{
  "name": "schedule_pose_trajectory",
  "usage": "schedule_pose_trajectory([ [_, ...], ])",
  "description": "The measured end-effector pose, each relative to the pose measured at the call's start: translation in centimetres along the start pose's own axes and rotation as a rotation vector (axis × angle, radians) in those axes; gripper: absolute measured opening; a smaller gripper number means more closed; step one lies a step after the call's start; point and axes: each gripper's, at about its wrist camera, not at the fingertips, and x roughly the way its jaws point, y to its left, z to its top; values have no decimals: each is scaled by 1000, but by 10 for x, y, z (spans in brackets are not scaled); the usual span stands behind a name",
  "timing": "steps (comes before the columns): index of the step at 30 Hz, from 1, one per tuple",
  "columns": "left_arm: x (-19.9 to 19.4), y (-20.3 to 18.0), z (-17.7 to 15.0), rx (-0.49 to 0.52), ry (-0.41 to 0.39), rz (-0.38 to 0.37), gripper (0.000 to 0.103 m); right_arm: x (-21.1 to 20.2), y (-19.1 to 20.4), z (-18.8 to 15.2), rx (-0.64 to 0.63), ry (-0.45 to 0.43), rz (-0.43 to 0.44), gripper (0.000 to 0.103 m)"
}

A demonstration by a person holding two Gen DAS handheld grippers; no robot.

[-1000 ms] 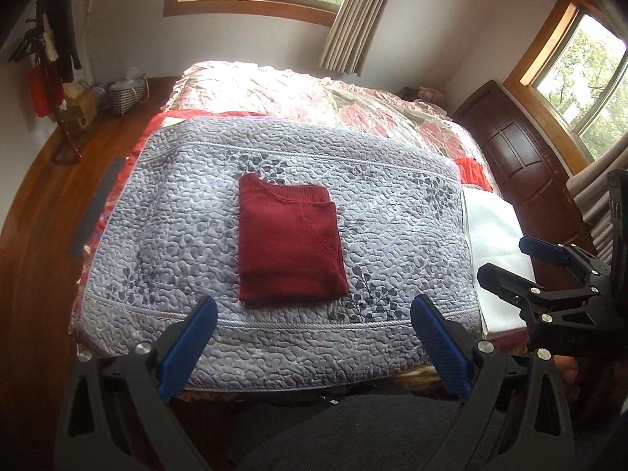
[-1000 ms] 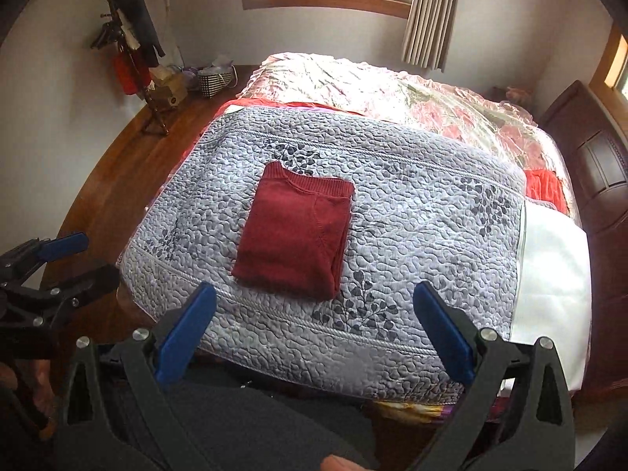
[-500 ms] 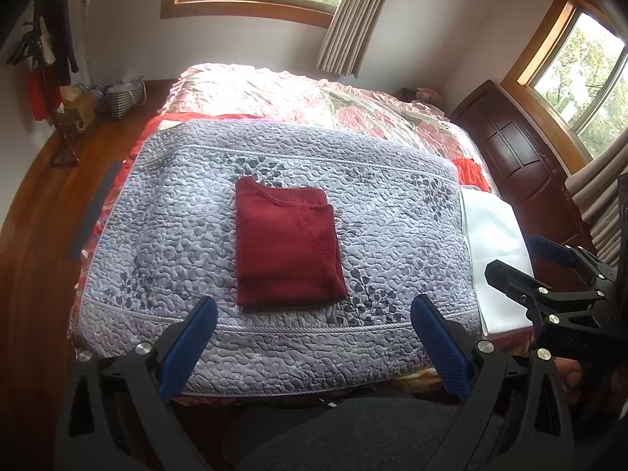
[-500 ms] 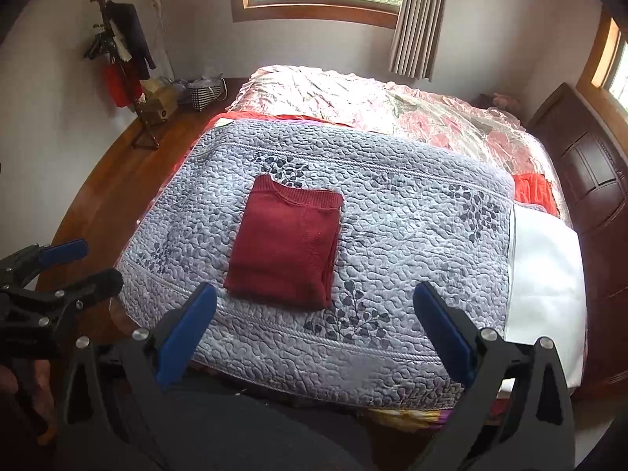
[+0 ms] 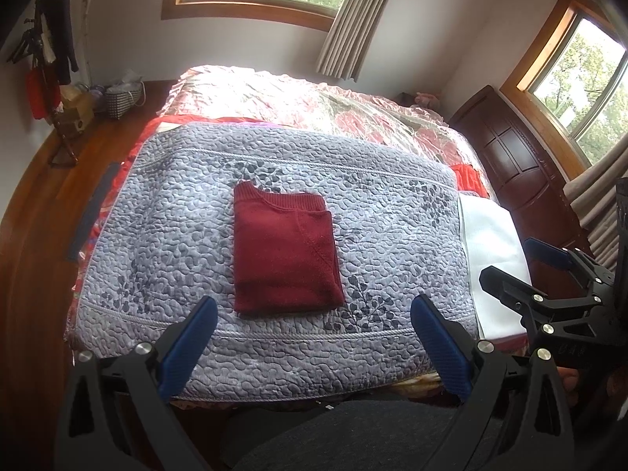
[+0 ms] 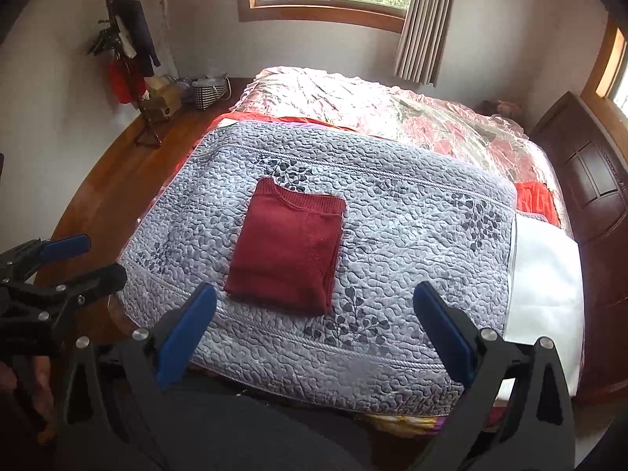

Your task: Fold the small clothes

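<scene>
Both cameras have drifted back slightly since the earlier frames; sweater unmoved. Bed (image 5: 392, 129) fills the room at 12 o'clock. Grey quilt (image 5: 165, 243) gives a flat surface; bare margin all round, near edge at 6 o'clock. Red sweater (image 5: 282, 251) lies mid-quilt, folded into a rectangle, collar at 12 o'clock, probably finished. Left gripper (image 5: 314, 333) and right gripper (image 6: 314, 329) hover short of the quilt's edge, jaws spread, holding nothing.
</scene>
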Motion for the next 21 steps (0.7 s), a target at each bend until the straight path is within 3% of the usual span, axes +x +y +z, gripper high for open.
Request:
schedule_pose_trajectory([
  [21, 8, 0, 10, 7, 11, 3, 99, 9, -3, 9, -5, 15, -9, 100],
])
